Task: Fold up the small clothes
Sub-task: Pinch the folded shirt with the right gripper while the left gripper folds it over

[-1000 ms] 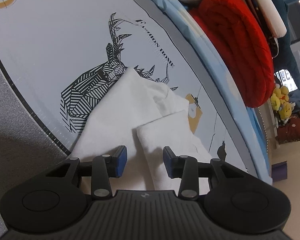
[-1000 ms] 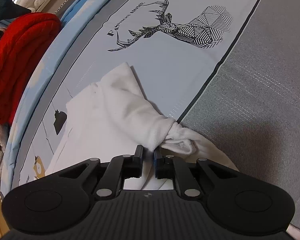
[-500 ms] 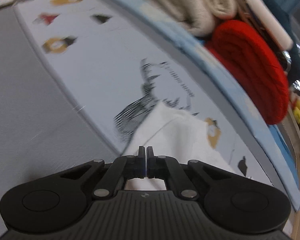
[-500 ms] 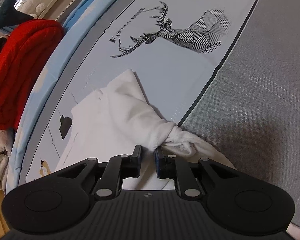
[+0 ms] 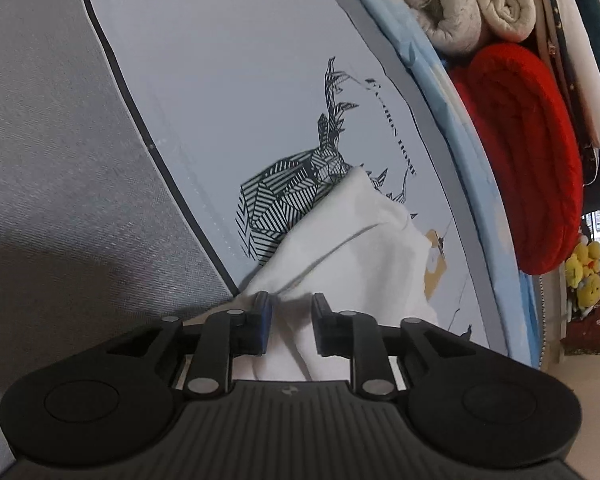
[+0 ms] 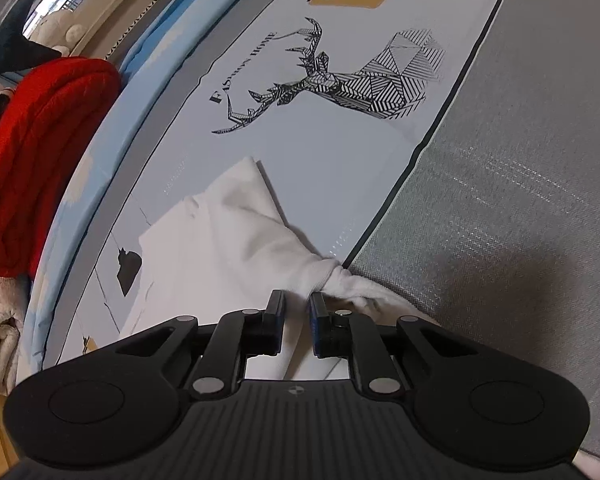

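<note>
The white garment (image 5: 352, 252) lies on the deer-print sheet (image 5: 228, 92), just ahead of and under both hand-held grippers. The left hand-held gripper (image 5: 291, 322) stands narrowly parted over cloth; the right hand-held gripper (image 6: 297, 320) likewise, a twisted bunch (image 6: 332, 276) beside its right finger.

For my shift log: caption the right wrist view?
Open right tongs poised over a bunched white cotton garment on the deer-print bedsheet.

Left gripper (image 5: 291, 320) low, level, jaws parted with clear gap. Right gripper (image 6: 296, 314) low, level, jaws parted, narrower gap.
</note>
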Demonstrator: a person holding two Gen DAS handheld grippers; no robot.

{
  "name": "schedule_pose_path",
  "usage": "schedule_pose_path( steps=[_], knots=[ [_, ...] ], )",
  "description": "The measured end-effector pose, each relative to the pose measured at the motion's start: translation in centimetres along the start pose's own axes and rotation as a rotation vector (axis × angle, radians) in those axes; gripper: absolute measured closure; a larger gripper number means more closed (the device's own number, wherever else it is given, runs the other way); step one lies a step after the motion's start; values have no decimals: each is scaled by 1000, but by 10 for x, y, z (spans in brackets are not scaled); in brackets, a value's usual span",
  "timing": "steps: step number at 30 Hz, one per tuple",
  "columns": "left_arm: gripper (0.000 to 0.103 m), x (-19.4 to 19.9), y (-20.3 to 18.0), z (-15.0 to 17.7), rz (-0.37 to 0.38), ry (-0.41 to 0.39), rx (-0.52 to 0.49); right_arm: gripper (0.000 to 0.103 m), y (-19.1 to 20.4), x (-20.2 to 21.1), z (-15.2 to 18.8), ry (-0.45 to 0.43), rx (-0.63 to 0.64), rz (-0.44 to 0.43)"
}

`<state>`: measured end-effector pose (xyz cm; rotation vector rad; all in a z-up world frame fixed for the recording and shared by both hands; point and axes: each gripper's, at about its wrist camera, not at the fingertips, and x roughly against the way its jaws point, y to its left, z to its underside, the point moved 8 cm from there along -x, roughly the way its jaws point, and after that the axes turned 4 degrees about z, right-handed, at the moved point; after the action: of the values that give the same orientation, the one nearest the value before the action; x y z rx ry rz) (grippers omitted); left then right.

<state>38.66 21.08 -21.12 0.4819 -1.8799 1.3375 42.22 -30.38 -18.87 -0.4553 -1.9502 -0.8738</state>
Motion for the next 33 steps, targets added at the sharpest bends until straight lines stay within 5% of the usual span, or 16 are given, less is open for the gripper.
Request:
schedule_pose_path(
  steps=[3,5,8,13,16,19,23,26,28,33],
  knots=[
    [80,-1,-3,1,2,-3,-28,89,1,-3,0,3,2,8],
    [97,2,-4,-1,-13,-22,-56,89,2,-4,1,3,-1,11],
    [97,19,-17,-1,7,-45,-79,100,4,-4,0,-5,4,7],
    [97,65,-43,2,36,-154,-198,103,7,21,-9,-93,-34,-49],
    [96,63,-21,15,-78,-105,-180,103,1,31,-12,-129,-46,-44],
    [93,42,12,27,-192,39,-94,101,-12,13,-1,-33,-46,27],
    [88,67,-4,15,-205,-98,-182,97,-36,14,1,-44,-83,149],
    [79,77,-30,9,-143,-185,-288,97,-18,37,-9,-173,-12,98],
    [78,69,-41,14,-93,-154,-320,97,1,50,-13,-246,65,20],
    [78,32,-36,30,-104,-21,-324,94,28,32,-8,-151,152,-123]
  ],
)
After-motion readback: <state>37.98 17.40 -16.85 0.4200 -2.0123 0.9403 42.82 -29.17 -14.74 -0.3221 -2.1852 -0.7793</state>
